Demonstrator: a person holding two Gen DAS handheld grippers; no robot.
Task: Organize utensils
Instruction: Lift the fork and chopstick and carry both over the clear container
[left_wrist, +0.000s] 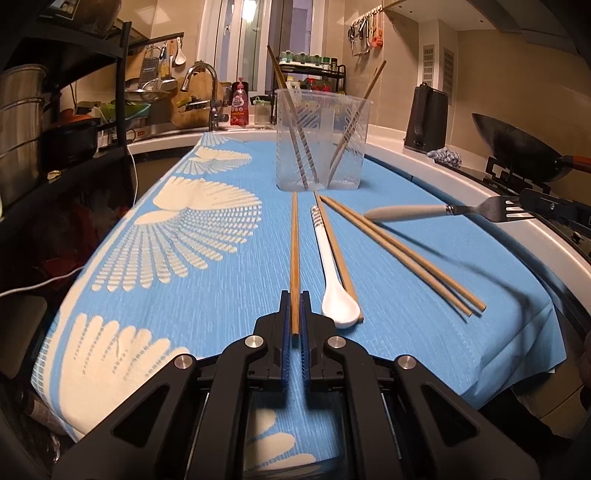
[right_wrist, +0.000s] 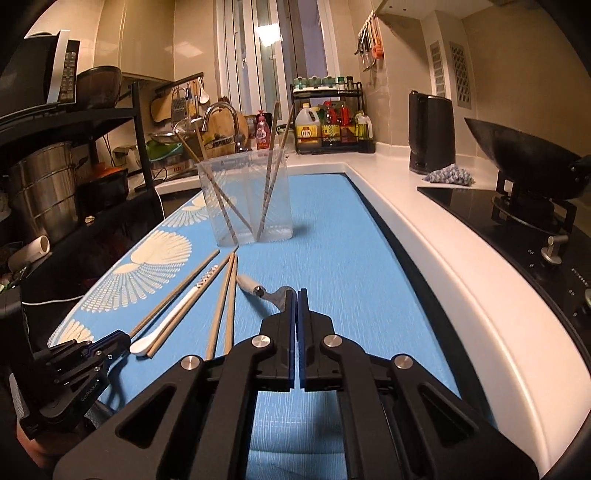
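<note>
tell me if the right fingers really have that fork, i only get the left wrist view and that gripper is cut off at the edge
Observer: Yes. In the right wrist view the right gripper is shut on the metal head of the grey-handled fork, and the handle points away toward the cup.
Operator: ok, and how many chopsticks are already in the cup, i count two
Observer: The right wrist view shows four in the clear plastic cup, two leaning left and two leaning right.
</note>
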